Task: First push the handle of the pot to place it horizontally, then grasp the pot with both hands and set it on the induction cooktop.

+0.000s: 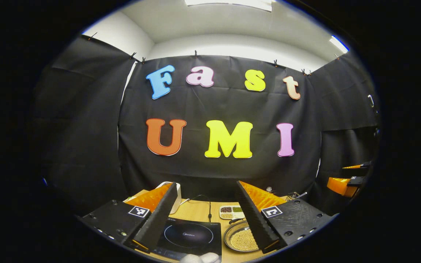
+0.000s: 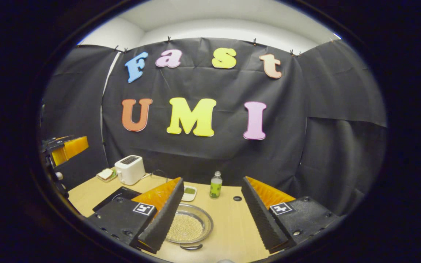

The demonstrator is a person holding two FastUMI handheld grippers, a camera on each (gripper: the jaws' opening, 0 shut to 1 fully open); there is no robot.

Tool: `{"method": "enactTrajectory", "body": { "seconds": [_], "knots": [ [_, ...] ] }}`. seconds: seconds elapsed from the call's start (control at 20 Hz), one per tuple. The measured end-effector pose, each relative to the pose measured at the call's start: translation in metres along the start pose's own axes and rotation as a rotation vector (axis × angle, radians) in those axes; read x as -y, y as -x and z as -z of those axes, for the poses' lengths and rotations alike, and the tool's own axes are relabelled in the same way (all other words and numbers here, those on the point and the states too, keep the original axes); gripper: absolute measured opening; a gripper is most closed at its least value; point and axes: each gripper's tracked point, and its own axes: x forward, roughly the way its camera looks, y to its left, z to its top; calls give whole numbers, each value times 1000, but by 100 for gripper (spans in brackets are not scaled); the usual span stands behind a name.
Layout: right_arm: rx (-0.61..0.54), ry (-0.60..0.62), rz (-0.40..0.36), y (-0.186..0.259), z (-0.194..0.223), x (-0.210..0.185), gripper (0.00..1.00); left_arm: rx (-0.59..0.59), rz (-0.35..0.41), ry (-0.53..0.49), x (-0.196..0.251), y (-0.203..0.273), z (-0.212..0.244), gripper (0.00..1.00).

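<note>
cooktop (image 1: pixel 190 235): brand print unreadable | both grippers (image 1: pixel 205 230) (image 2: pixel 212 228) open

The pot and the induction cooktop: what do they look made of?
The pot looks like metal, probably stainless steel: grey rim with bright reflections, small pale beads inside. The induction cooktop seems glossy black glass or ceramic: smooth, reflective, with a printed ring. The table looks like light wood or laminate.

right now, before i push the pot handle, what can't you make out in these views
- Pot, left gripper view: right side of the rim hidden behind a finger.
- Handle, right gripper view: small dark piece at the near rim, too small to be sure.
- Induction cooktop, left gripper view: near edge cut off at the bottom, left side behind the other finger.
- White object, left gripper view: cut off at the bottom, unidentifiable.
</note>
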Motion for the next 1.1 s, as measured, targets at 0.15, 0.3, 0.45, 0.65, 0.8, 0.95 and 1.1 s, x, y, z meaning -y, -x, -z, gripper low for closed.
{"method": "enactTrajectory", "body": {
  "seconds": [0.15, 0.3, 0.45, 0.65, 0.8, 0.95, 1.1],
  "knots": [
    [-50, -16, -60, 2, 14, -14, 73, 8, -14, -13, -2, 11, -2, 95],
    [-108, -36, -119, 2, 31, -26, 53, 7, -15, -20, 3, 17, 1, 95],
    [-188, -30, -200, 3, 57, -46, 24, 10, 0, -23, 11, 26, 0, 95],
    [-298, -4, -243, 3, 111, -60, 6, 19, 5, -41, 11, 29, 2, 95],
    [-383, -5, -264, -1, 161, -72, 4, 11, 29, -34, 14, 33, 6, 84],
    [-471, 10, -273, -1, 209, -80, 4, 1, 34, -54, 10, 36, 7, 95],
    [-552, 33, -283, -3, 254, -89, 4, -9, 28, -59, 6, 40, 10, 84]
  ]
}}
